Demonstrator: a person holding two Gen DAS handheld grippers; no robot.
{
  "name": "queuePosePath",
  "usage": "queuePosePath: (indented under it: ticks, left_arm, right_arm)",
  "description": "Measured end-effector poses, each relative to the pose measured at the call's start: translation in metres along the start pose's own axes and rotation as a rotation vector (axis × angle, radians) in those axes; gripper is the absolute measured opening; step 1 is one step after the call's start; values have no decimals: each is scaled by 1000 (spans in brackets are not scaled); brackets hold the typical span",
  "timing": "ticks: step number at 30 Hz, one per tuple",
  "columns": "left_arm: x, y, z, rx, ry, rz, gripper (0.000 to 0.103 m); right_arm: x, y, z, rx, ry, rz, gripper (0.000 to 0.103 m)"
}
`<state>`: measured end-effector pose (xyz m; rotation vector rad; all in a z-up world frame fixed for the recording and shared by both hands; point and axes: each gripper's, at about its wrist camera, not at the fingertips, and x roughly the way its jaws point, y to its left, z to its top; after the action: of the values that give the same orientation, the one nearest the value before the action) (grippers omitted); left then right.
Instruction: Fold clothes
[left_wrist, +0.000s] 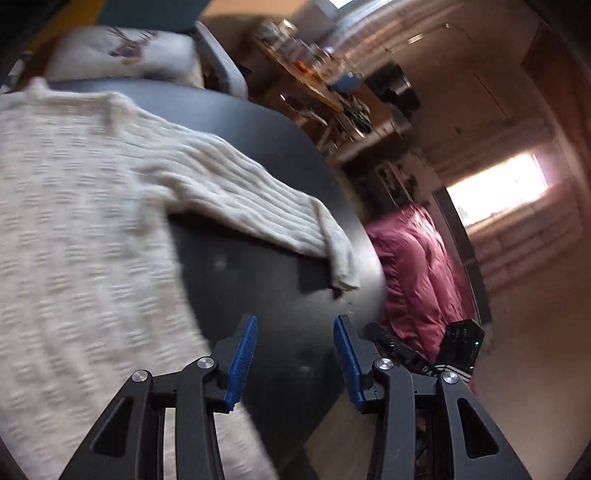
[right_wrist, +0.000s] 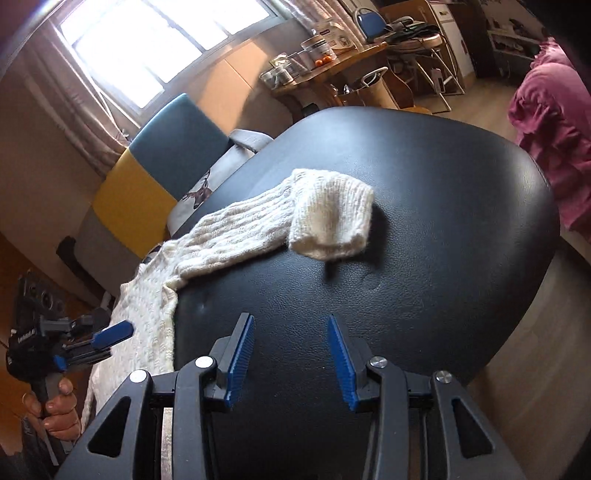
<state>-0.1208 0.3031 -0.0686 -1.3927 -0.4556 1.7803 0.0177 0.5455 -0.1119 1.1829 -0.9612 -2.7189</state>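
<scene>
Sweater (left_wrist: 74, 229), cream knit, lies spread on your black tabletop (left_wrist: 266, 280), its body toward the left side and one sleeve (right_wrist: 236, 229) stretched out to the right across the dark surface. The sleeve's cuff (right_wrist: 330, 218) is turned back over itself and rests near the middle of the tabletop. Your left tongs (left_wrist: 294, 354) are released, blue pads apart, nothing between them; they hover at the near edge of the sweater body, over bare tabletop. Your right tongs (right_wrist: 290, 356) are likewise released and empty, positioned over bare tabletop on the near side of the folded cuff, well apart from it. Your left hand (right_wrist: 55, 410) grips the handle at the lower left of the right wrist view. Left wrist view is motion-blurred.
</scene>
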Motion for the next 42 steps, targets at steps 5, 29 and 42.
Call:
queuePosePath:
  ticks: [5,29,42]
  left_arm:
    - [102,-44,39,4,118,-29,48]
    - [101,-77,110,70,104,52,7]
    - [-102,-109,231,258,-196,176,7]
  right_arm:
    - [4,-16,0,26,4,22,42]
    - [14,-38,9,177,-33,133,43]
    - [145,21,4,910,87,1027,96]
